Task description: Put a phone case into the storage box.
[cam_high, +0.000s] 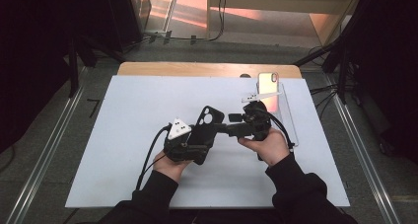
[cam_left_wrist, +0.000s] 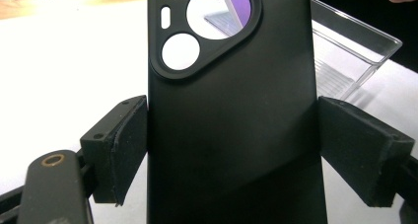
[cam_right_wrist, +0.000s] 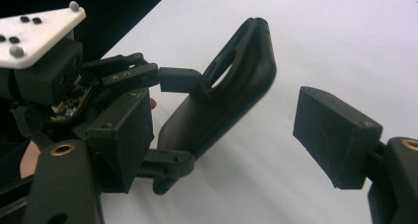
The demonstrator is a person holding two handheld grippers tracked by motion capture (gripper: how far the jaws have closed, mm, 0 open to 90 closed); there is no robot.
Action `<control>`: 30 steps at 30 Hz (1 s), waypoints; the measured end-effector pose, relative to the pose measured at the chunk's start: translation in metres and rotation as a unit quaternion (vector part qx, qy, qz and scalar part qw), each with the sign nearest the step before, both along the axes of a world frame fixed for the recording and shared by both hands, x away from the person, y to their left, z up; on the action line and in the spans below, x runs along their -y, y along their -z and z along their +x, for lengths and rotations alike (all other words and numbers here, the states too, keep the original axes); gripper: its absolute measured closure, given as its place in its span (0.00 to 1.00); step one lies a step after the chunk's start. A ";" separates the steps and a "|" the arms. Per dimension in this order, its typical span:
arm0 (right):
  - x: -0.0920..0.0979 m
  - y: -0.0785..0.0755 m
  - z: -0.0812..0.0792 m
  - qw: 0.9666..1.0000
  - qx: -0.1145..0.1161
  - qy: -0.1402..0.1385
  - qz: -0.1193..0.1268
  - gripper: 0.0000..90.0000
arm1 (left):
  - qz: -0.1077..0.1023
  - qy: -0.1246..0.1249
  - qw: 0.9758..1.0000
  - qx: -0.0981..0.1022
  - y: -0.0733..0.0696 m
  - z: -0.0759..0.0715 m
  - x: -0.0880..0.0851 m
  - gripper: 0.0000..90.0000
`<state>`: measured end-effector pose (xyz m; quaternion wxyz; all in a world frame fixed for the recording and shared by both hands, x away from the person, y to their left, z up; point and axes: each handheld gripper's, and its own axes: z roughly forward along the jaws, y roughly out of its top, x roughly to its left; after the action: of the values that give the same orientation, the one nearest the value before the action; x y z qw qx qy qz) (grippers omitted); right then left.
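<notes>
Two grippers meet over the white table [cam_high: 123,135]; work in hand looks like fitting a black case [cam_high: 205,125] to a phone

- Left gripper [cam_high: 197,147] clamps the case by its two long edges, pads [cam_left_wrist: 121,145] pressed flat on either side. Case [cam_left_wrist: 231,125] stands up out of the jaws, camera cutout at the far end, back face toward that gripper's camera. Likely held this way so the open side faces away and is free to take the phone
- Right gripper [cam_high: 231,119] is released: jaws apart, nothing between them. From its own camera the case [cam_right_wrist: 222,100] lies just ahead, leaning away from it, near pad [cam_right_wrist: 123,135] beside the case's lower edge but not pressing it. Reads as standing by to steady or take over
- Phone [cam_high: 268,84] leans upright in a clear stand [cam_high: 286,113] beyond the right gripper, well apart from the case; probably parked there for an easy pick

Hard to make out:
- Case's lower end cut off at the bottom of the left gripper view; its inner side unseen there
- Right gripper's tips merge with dark parts in the high view
- Stand only partly seen [cam_left_wrist: 355,56], edges faint
- Room around the table dark
</notes>
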<state>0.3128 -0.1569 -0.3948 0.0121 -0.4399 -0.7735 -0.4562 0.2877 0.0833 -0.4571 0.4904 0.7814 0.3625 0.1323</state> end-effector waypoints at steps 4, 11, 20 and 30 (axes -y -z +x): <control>-0.003 0.000 0.005 1.000 -0.007 0.004 0.005 0.24 | -0.001 -0.001 1.000 0.015 -0.001 -0.001 0.001 0.17; -0.008 -0.001 0.015 1.000 -0.016 0.006 0.017 0.25 | -0.022 -0.003 1.000 0.018 -0.004 -0.002 0.001 0.17; -0.014 0.001 0.026 0.999 -0.031 0.006 0.036 0.33 | -0.024 -0.009 0.999 0.022 -0.009 -0.004 0.004 0.17; -0.001 0.000 0.032 0.991 -0.087 0.043 0.090 0.76 | -0.022 -0.006 1.000 0.021 -0.012 -0.009 0.009 0.17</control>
<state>0.3451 -0.1561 -0.3946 0.0997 -0.5081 -0.7054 -0.4840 0.2789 0.0748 -0.4455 0.5137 0.7656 0.3597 0.1435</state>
